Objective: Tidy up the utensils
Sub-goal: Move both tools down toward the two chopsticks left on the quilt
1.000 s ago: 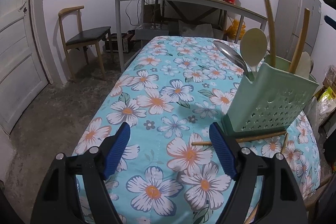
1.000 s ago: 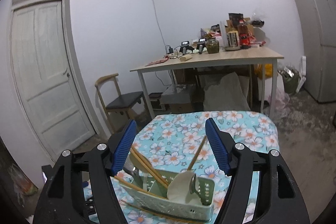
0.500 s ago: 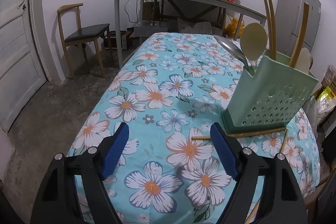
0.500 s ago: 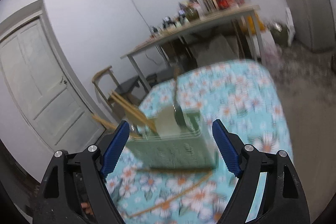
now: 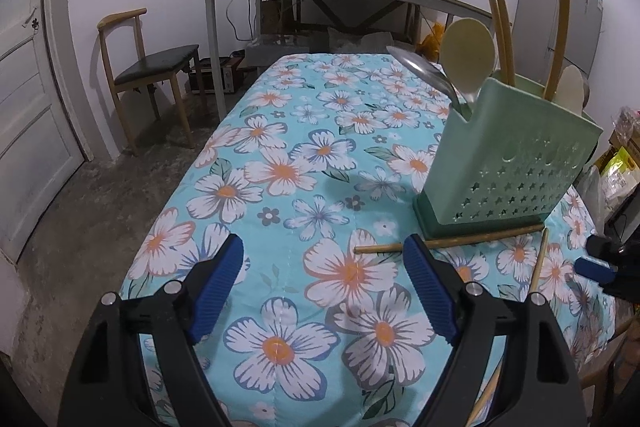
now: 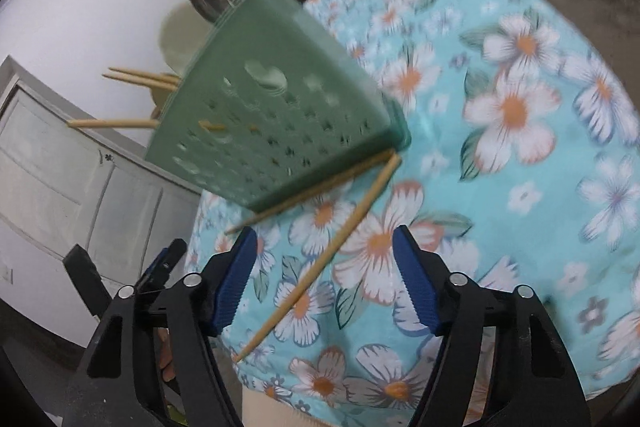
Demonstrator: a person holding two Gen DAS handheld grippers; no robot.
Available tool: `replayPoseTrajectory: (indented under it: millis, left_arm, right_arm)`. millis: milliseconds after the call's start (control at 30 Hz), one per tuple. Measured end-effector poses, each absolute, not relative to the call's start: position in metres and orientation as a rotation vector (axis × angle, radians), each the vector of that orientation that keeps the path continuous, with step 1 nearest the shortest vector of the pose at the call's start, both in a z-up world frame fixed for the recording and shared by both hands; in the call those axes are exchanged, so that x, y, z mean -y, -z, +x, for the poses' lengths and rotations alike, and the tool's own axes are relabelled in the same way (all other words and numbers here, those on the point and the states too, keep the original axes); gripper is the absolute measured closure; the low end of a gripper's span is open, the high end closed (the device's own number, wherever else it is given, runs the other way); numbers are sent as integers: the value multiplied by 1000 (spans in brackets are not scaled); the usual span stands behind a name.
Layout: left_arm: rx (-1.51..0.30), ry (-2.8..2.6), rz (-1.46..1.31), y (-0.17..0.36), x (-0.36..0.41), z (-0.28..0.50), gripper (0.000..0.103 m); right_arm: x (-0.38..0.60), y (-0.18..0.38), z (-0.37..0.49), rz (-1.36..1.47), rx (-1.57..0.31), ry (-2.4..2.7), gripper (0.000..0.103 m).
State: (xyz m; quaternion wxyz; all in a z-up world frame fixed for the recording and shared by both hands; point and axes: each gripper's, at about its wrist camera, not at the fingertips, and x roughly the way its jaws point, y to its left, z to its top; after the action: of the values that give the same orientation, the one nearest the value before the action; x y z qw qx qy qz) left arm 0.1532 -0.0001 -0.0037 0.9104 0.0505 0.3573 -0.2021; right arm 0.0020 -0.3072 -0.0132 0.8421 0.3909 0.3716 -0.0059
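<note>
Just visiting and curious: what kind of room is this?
Probably a plain home dining or utility room: a table under a floral tablecloth with a green utensil holder, a wooden chair, and a fridge.

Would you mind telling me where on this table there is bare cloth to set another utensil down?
Free: the floral tablecloth left of the green utensil holder, running to the far end. Crowded: the near right corner, where two loose chopsticks lie in front of the holder's base, below the open right gripper.
</note>
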Motion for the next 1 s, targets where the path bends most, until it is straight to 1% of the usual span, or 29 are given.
replayPoseTrajectory:
  millis: [200,433,500,567,633,733,900,1000]
  left_arm:
    - [-740,421,121,7,2,152,23]
    - [-651,574,169,13,15,147,23]
    - [-629,648,216,17,21,147,28]
    - [-616,713,280,22,27,147,35]
    - [-600,771,362,25,33,147,37]
    - [-597,847,479,32,44,148,37]
    - [-585,900,578,36,59,156,38]
    - [-607,931,639,43,71,163,41]
  right_arm:
    - [302,30,12,873,-817,16,42]
    - [301,40,16,883,-822,8,42]
    - [302,41,16,880,-824,4,42]
    - [304,41,14,882,-825,-1,42]
    - [308,43,12,888,-824,-5,43]
    - [311,45,12,897,-820,-14,43]
    - [314,48,13,887,-821,-19,43]
    - [316,50,13,895,-820,-24,43]
